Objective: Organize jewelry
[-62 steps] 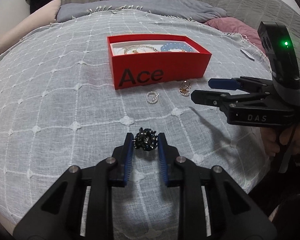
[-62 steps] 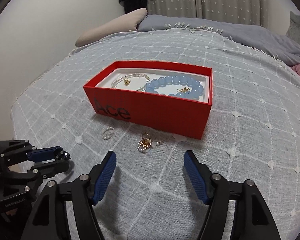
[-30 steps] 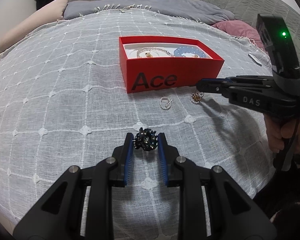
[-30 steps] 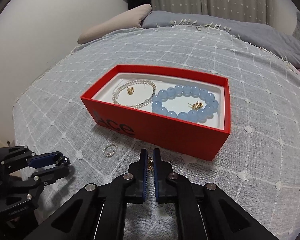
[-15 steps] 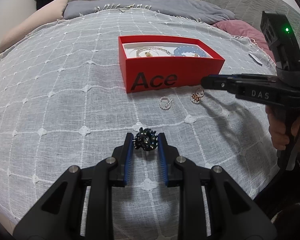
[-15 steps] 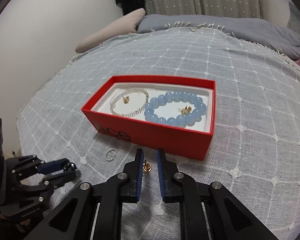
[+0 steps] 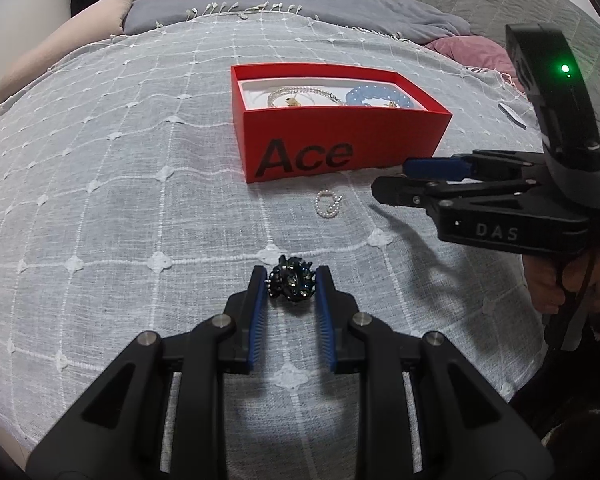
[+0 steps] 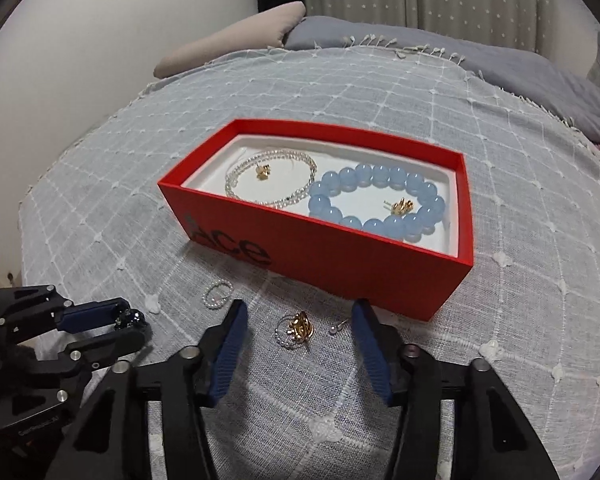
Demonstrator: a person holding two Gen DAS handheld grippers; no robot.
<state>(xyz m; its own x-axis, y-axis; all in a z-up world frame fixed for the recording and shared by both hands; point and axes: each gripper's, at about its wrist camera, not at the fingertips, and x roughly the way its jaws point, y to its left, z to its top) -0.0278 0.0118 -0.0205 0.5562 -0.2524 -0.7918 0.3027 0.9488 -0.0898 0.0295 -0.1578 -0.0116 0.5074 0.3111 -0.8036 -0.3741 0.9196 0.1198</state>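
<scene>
A red box [image 7: 340, 148] marked "Ace" lies on the bed; it also shows in the right wrist view [image 8: 380, 264]. Inside lie a blue bead bracelet [image 8: 376, 196], a clear bead strand [image 8: 272, 180] and two gold earrings. My left gripper [image 7: 292, 280] is shut on a black beaded ornament [image 7: 291, 283]. My right gripper [image 8: 298, 328] is open, its fingers either side of a gold earring on a thin ring [image 8: 296, 330] lying on the cover before the box. A small pearl ring [image 8: 217, 294] lies to the left; it shows in the left wrist view [image 7: 327, 204].
A grey-white checked bedcover [image 7: 100, 184] covers the bed. A small stud [image 8: 338, 326] lies by the right finger. A beige pillow [image 8: 240, 40] and grey blanket [image 8: 500, 64] lie at the far end. A pink cushion [image 7: 472, 50] lies at right.
My right gripper has opened from nearly shut and now straddles the gold earring, which stays on the cover. My left gripper keeps holding the black ornament in place.
</scene>
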